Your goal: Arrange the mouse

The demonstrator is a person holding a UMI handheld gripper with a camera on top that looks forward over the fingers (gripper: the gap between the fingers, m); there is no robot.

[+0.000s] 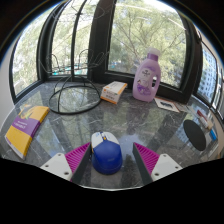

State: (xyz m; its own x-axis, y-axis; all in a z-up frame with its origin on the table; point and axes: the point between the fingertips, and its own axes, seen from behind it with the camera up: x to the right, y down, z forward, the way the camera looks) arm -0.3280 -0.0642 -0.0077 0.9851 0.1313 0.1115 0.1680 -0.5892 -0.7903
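One blue-and-white mouse between the spread fingers of the gripper, gaps either side, one purple bottle and one box beyond

- The surface is a grey marble-patterned top set against tall windows.
- A blue and white mouse lies on it, between the tongs' pink pads, with a gap at each side.
- A purple bottle stands upright near the far edge.
- A small box lies just beside the bottle.
- A wire stand sits near the box.
- A yellow and purple packet lies well apart from the mouse.
- A dark round thing lies on the opposite side.
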